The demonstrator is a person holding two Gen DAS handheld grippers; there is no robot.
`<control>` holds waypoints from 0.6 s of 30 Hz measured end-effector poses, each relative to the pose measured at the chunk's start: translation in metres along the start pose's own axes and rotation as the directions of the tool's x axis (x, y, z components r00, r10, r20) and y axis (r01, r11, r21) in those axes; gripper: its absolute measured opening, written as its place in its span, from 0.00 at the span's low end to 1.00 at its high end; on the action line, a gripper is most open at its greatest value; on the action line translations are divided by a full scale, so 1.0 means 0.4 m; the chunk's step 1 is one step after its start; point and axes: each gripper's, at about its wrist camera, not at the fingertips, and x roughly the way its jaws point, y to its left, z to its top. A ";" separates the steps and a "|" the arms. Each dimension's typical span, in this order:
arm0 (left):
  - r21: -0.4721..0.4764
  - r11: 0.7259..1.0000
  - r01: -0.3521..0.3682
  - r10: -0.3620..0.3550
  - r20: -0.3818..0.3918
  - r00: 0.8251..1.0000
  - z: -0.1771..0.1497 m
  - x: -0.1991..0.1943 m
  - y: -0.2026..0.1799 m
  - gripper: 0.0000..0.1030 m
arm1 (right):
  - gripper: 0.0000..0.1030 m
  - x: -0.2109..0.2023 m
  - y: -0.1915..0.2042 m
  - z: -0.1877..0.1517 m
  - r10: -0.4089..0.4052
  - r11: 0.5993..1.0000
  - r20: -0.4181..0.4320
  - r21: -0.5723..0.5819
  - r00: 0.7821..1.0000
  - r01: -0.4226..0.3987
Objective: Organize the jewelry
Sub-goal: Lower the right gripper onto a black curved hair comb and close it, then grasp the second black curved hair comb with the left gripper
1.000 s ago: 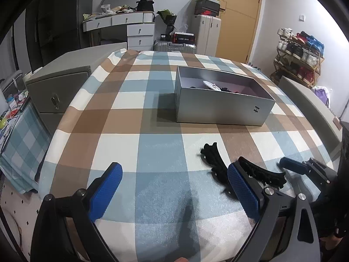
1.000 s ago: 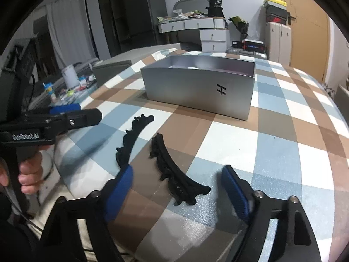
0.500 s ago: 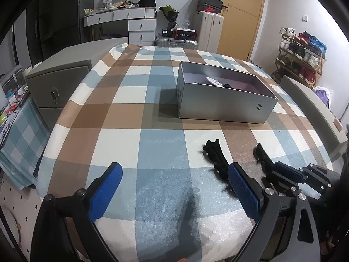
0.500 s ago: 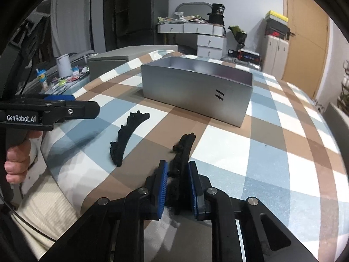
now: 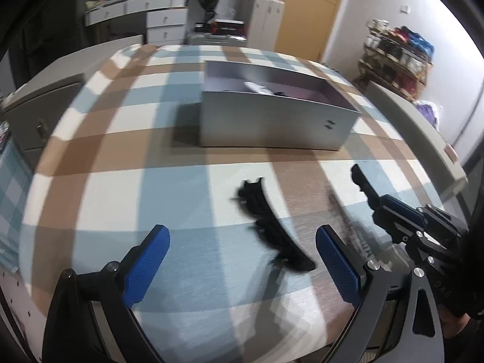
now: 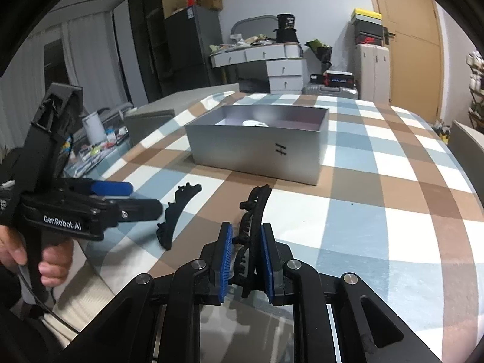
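Note:
My right gripper is shut on a black hair clip and holds it lifted above the checked tablecloth; it also shows in the left wrist view. A second black hair clip lies on the cloth, between the tips of my open left gripper; it also shows in the right wrist view. The open silver box stands further back on the table, with a white item and dark items inside; it also shows in the right wrist view.
The round table carries a blue, brown and white checked cloth. A grey cabinet stands at the left edge. A grey bench runs along the right. A white dresser and suitcases stand behind.
My right gripper closed on one hair clip and lifted it off the cloth. My left gripper moved forward, so the other clip lies between its open fingers.

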 end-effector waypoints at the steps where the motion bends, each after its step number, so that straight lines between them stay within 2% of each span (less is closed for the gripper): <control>1: 0.015 1.000 -0.009 0.009 -0.001 1.000 0.002 0.004 -0.007 0.92 | 0.17 -0.003 -0.003 -0.001 0.002 1.000 0.001 0.005 1.000 -0.002; 3: 0.044 0.998 -0.036 0.037 -0.025 0.999 0.008 0.021 -0.023 0.92 | 0.17 -0.008 -0.008 -0.005 0.005 1.000 0.004 0.012 1.000 -0.005; 6: 0.051 0.998 -0.028 0.030 -0.048 0.998 0.012 0.033 -0.031 0.91 | 0.17 -0.014 -0.014 -0.010 0.008 1.000 0.005 0.014 1.000 -0.008; 7: 0.057 0.998 -0.033 0.036 -0.055 0.998 0.015 0.038 -0.033 0.88 | 0.17 -0.017 -0.015 -0.012 0.006 1.000 0.007 0.013 1.000 -0.006; 8: 0.061 0.998 -0.035 0.039 -0.058 0.998 0.016 0.041 -0.034 0.84 | 0.17 -0.021 -0.018 -0.013 0.008 1.000 0.010 0.014 1.000 -0.008; 10: 0.066 0.997 -0.036 0.041 -0.077 0.996 0.019 0.052 -0.036 0.65 | 0.17 -0.025 -0.021 -0.016 0.008 1.000 0.014 0.018 1.000 -0.009; 14: 0.091 0.993 -0.074 0.081 -0.081 0.993 0.025 0.056 -0.042 0.49 | 0.17 -0.031 -0.031 -0.018 0.010 1.000 0.019 0.029 1.000 -0.010; 16: 0.101 0.991 -0.092 0.101 -0.086 0.991 0.025 0.053 -0.045 0.35 | 0.17 -0.032 -0.035 -0.018 0.010 0.999 0.020 0.033 1.000 -0.011; 18: 0.111 0.990 -0.091 0.101 -0.090 0.991 0.026 0.053 -0.046 0.25 | 0.17 -0.036 -0.036 -0.018 0.011 0.999 0.023 0.036 1.000 -0.012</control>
